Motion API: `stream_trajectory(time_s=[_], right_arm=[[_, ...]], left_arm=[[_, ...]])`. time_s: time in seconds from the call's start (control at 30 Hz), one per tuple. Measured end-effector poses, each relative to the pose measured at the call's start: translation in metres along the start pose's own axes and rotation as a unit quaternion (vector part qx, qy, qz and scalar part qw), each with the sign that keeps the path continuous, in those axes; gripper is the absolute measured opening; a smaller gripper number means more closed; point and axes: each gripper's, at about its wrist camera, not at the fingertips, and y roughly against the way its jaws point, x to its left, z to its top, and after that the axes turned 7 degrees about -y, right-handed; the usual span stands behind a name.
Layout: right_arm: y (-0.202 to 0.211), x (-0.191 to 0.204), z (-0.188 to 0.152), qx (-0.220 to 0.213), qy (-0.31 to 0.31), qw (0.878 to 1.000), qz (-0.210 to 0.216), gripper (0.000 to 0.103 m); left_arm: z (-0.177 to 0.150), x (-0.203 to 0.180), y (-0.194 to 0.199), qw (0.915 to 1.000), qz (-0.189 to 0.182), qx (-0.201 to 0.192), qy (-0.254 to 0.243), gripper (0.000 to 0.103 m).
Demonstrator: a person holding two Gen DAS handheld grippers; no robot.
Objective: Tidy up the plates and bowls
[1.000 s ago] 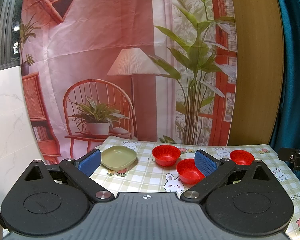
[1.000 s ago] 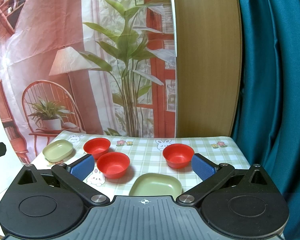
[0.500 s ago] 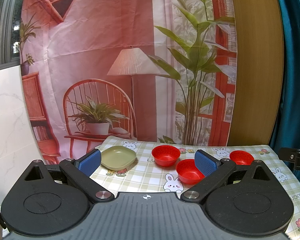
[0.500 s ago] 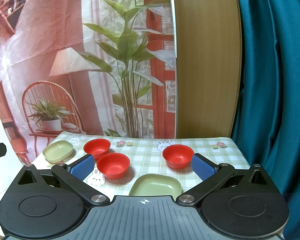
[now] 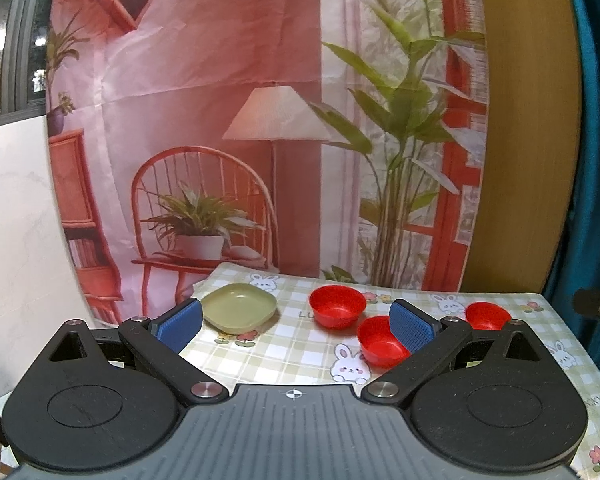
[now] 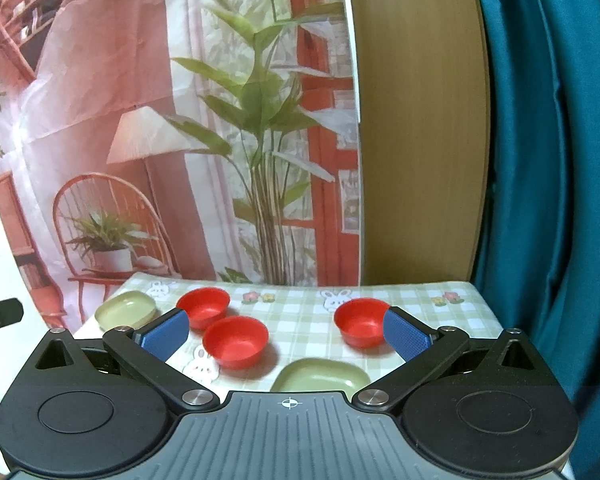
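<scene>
Red bowls sit three to a checked cloth [image 6: 300,320]; take the middle bowl [image 6: 235,342] as your landmark; a second bowl [image 6: 203,307] lies just behind it to the left, nearly touching; a third bowl [image 6: 362,327] stands well apart to its right; one green plate [image 6: 320,375] rests near its front right, close under your right gripper [image 6: 286,336]; another plate [image 6: 125,309] lies far to its left, at the cloth's back corner; your left gripper [image 5: 296,322] hangs above the near edge, fingers spread wide, holding nothing; your right one is likewise spread and empty.
</scene>
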Motion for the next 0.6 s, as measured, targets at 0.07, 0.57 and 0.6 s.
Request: stream_trajectory(time_s=[0.07,0.57,0.6], right_arm=[[-0.001,-0.001,0.006,-0.008,0.005,1.0,0.011,0.103],[-0.059,-0.004,0.04,-0.03,0.012,0.999,0.035,0.102],[-0.065,-0.004,0.039,-0.029,0.013,0.999,0.035,0.102]], left_arm=[[0.003,0.003,-0.005,1.0,0.005,-0.001,0.004,0.101],[0.032,0.005,-0.071,0.9982,-0.028,-0.039,-0.036,0.1],[0.03,0.006,-0.076,0.9984,-0.032,-0.039,-0.027,0.1]])
